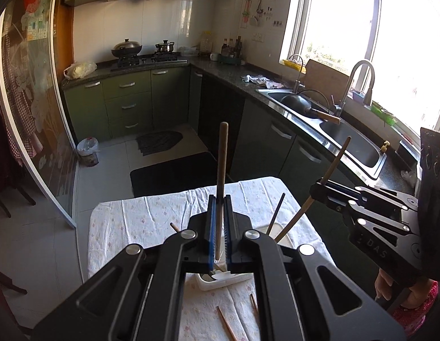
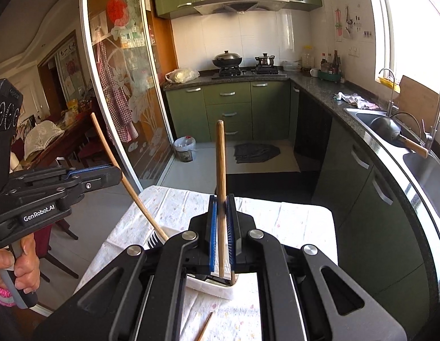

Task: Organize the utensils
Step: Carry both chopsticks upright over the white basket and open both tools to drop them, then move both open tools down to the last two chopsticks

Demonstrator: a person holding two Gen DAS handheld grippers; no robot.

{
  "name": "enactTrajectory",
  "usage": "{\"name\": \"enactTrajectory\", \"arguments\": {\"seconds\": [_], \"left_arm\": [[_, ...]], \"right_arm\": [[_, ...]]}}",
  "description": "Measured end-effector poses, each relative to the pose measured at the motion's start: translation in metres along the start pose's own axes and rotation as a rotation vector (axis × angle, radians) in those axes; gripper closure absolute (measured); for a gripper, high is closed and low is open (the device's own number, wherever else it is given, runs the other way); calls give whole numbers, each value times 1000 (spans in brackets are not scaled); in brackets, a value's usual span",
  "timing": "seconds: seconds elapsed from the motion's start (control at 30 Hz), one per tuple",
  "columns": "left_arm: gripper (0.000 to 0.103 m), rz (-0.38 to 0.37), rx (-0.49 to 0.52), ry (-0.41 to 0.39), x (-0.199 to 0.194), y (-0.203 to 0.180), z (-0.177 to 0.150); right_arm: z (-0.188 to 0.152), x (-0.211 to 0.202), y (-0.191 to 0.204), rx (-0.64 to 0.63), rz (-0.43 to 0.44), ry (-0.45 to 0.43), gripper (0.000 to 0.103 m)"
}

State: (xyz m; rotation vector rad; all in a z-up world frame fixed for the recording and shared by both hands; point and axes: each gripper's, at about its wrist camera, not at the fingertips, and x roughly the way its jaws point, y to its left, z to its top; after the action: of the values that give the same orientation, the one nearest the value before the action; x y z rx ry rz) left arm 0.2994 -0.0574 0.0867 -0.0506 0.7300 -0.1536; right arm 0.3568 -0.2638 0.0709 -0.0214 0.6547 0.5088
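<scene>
My left gripper (image 1: 220, 228) is shut on a wooden-handled utensil (image 1: 221, 170) that stands upright, its lower end down in a white utensil holder (image 1: 220, 280) on the table. My right gripper (image 2: 222, 227) is shut on a wooden chopstick (image 2: 220, 170), also upright over the white holder (image 2: 217, 287). In the left wrist view the right gripper (image 1: 319, 190) holds its stick slanted into the holder, beside a dark chopstick (image 1: 276, 213). In the right wrist view the left gripper (image 2: 117, 170) holds its slanted handle (image 2: 126, 182); a dark fork head (image 2: 154, 240) shows by its base.
The table has a white floral cloth (image 1: 152, 221). Loose chopsticks (image 1: 227, 324) lie on the cloth near me, one also in the right wrist view (image 2: 205, 325). A kitchen counter with a double sink (image 1: 350, 139) runs along the right. A glass sliding door (image 2: 120, 85) stands at left.
</scene>
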Motion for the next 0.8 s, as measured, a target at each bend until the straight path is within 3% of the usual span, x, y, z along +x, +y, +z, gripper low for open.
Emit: {"name": "enactTrajectory", "arguments": {"seconds": [0.23, 0.33, 0.4, 0.5, 0.6, 0.7, 0.8], "left_arm": [[98, 8, 17, 121, 37, 0, -30], [94, 14, 34, 158, 39, -1, -42], [86, 14, 28, 179, 35, -1, -51], [85, 20, 34, 200, 23, -3, -66], [84, 22, 36, 239, 13, -5, -92], [84, 40, 37, 317, 17, -9, -130], [84, 31, 1, 445, 38, -11, -170]], "right_arm": [[-32, 39, -6, -6, -7, 87, 95], [-41, 44, -7, -4, -3, 100, 87], [-43, 38, -6, -2, -3, 90, 84], [-48, 18, -4, -7, -3, 59, 83], [-63, -9, 1, -16, 3, 41, 70], [-94, -22, 9, -33, 13, 88, 68], [-134, -19, 15, -44, 28, 173, 67]]}}
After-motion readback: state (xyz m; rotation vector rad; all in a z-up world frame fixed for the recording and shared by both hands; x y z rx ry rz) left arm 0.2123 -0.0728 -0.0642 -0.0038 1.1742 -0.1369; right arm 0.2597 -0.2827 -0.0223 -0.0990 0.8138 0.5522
